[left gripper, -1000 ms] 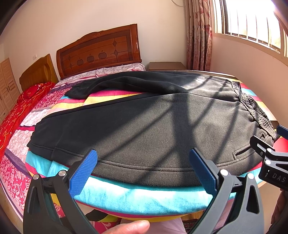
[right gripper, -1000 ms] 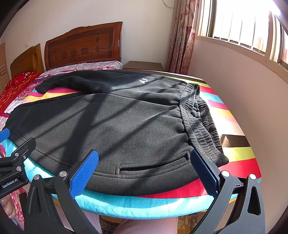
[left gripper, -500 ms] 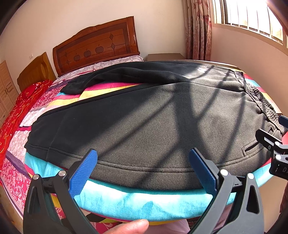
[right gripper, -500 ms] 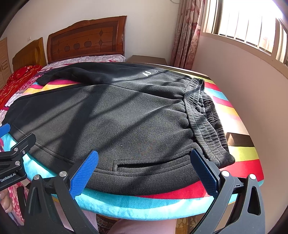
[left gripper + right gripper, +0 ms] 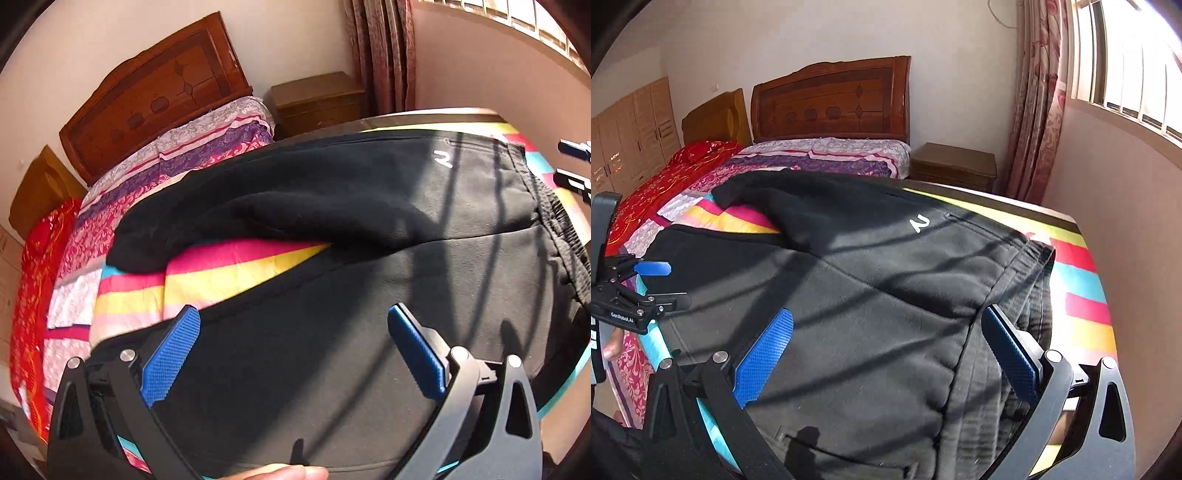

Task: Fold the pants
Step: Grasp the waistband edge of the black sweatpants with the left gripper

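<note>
Black sweatpants (image 5: 332, 332) lie spread on the striped bedspread, legs apart, waistband (image 5: 1027, 325) to the right, a white logo (image 5: 919, 223) on the far leg. The far leg (image 5: 258, 199) runs left toward the headboard. My left gripper (image 5: 295, 339) is open above the near leg, blue pads wide apart, holding nothing. My right gripper (image 5: 890, 339) is open over the hip and waistband area, empty. The left gripper also shows in the right wrist view (image 5: 653, 284), open at the left edge. Part of the right gripper (image 5: 576, 166) shows in the left wrist view.
The striped bedspread (image 5: 207, 280) shows between the legs. A wooden headboard (image 5: 831, 107) and a nightstand (image 5: 953, 166) stand at the back. A wall (image 5: 1126, 240) with a window and curtain (image 5: 1034, 110) runs close along the right. A red quilt (image 5: 657, 184) lies at left.
Both grippers have moved forward from the bed's near edge to over the pants, and the views tilted down. Both stay open and empty.
</note>
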Demonstrator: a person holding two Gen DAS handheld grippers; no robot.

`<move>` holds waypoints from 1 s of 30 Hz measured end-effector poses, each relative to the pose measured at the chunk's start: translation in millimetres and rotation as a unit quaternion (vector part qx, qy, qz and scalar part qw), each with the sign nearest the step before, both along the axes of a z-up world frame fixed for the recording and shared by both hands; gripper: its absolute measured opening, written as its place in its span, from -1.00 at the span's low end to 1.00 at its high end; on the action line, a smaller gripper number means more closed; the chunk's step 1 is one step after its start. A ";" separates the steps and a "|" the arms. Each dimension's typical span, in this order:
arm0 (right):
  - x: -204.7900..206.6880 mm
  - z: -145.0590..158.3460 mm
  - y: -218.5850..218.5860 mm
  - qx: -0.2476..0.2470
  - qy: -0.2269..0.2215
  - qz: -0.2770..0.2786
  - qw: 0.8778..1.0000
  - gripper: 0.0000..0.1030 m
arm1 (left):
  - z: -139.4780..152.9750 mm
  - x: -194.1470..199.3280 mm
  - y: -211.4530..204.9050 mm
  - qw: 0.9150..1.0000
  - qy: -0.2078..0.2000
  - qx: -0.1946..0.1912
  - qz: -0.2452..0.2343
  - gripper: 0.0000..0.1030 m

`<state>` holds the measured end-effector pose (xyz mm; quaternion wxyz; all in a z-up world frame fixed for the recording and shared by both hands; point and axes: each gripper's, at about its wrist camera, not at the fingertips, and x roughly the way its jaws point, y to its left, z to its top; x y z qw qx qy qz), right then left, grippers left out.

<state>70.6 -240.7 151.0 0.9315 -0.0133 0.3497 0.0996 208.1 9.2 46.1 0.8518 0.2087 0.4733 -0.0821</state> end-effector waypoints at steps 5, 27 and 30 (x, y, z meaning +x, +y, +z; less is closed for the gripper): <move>96.6 -14.7 -56.7 -0.036 0.042 0.009 0.998 0.91 | -19.5 67.7 0.3 0.995 0.086 0.052 -0.018 0.97; 222.5 -74.9 9.8 -0.049 0.121 0.069 0.989 0.91 | -125.9 172.1 221.8 0.764 0.063 -0.545 0.340 0.91; 223.1 -80.2 14.0 -0.065 0.126 0.066 0.988 0.91 | -123.4 179.0 212.0 0.793 0.069 -0.487 0.360 -0.18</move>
